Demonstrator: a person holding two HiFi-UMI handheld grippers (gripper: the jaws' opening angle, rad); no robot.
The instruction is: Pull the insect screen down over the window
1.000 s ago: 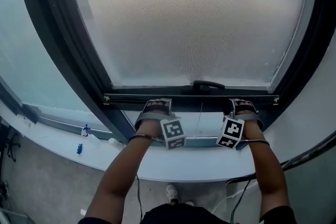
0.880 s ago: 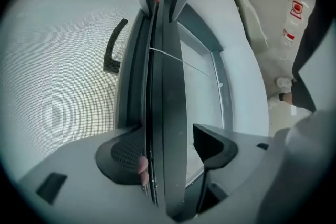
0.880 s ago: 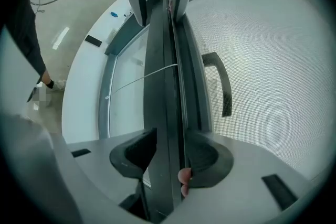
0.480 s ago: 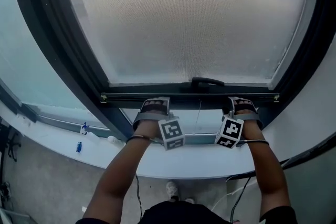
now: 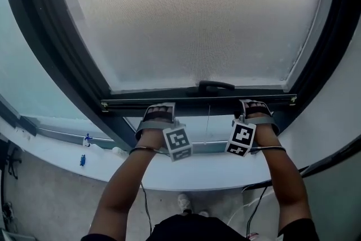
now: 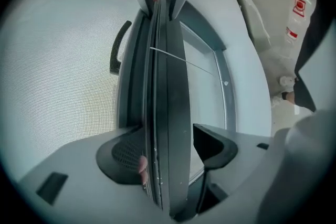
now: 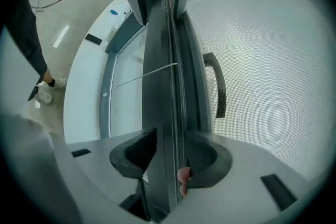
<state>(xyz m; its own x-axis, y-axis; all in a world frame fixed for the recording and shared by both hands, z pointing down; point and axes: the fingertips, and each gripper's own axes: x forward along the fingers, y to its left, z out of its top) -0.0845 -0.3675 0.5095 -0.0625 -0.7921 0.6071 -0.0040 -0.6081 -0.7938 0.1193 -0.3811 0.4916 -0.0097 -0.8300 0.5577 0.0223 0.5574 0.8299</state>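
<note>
The insect screen is a pale mesh that fills the window, ending in a dark bottom bar with a black handle at its middle. My left gripper is shut on the bar left of the handle. My right gripper is shut on it to the right. In the left gripper view the bar runs straight between the jaws of the left gripper. The right gripper view shows the bar clamped in the right gripper. A thin cord hangs below the bar.
The dark window frame slopes down both sides of the screen. Below the bar lies a strip of glass and a curved white sill. Small blue items sit on the sill at left. Cables and the person's shoe are on the floor.
The whole head view has slid slightly left and up. Both grippers keep the same hold on the bar.
</note>
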